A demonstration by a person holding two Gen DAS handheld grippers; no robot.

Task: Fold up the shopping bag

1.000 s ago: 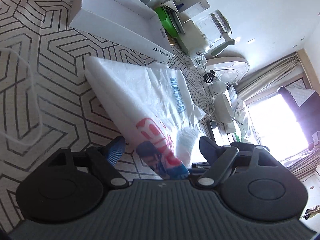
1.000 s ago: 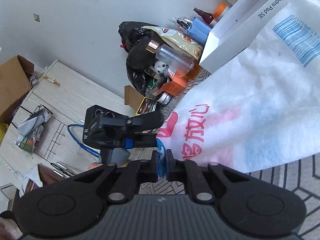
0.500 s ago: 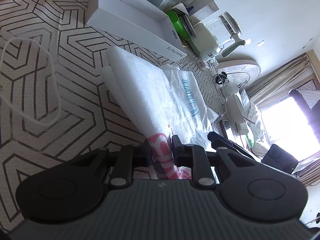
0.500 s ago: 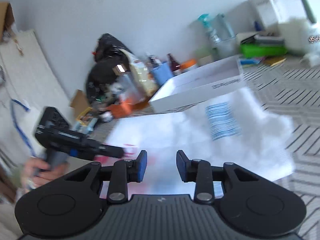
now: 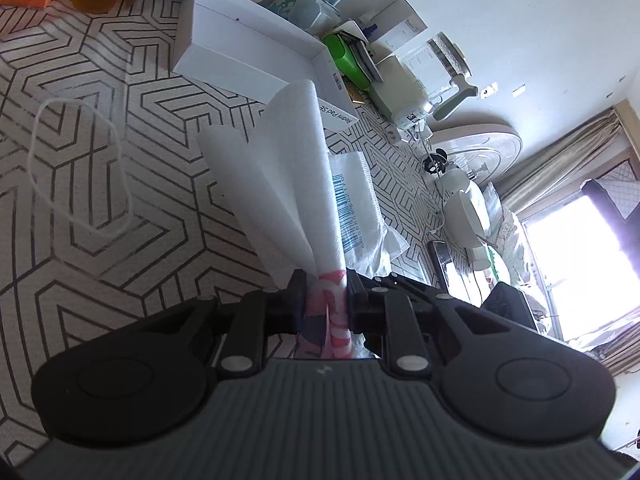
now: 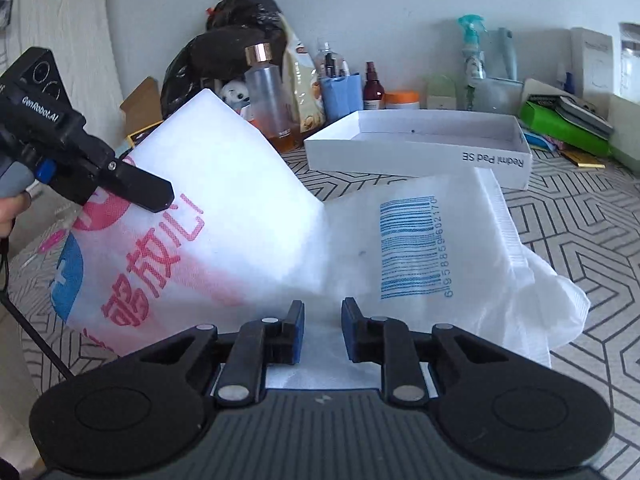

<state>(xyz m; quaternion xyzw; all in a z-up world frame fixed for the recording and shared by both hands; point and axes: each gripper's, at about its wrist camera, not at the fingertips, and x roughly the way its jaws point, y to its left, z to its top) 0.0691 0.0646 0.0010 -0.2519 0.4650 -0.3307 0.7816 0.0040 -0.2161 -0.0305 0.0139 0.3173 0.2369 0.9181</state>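
The white shopping bag [image 6: 224, 208] with red and blue print lies on the patterned table, and its printed half is raised off the surface. My left gripper [image 5: 326, 288] is shut on the bag's printed edge [image 5: 330, 292], and the white fabric [image 5: 296, 168] rises in a fold ahead of it. In the right wrist view the left gripper [image 6: 158, 196] pinches that raised half at the left, held by a person's hand. The barcode half [image 6: 412, 248] stays flat. My right gripper [image 6: 322, 320] hovers open just over the bag's near edge, with nothing pinched between its pads.
A white shallow box [image 6: 420, 148] stands right behind the bag. Bottles, a black plastic bag [image 6: 228, 40] and green items [image 6: 560, 128] line the wall. A loop of white string [image 5: 80, 168] lies on the patterned cloth to the left. A fan base [image 5: 476, 148] sits further off.
The left gripper shut on the bag's printed edge and lifted it into a standing fold. The right gripper let go of the bag, opened and swung round toward the table.
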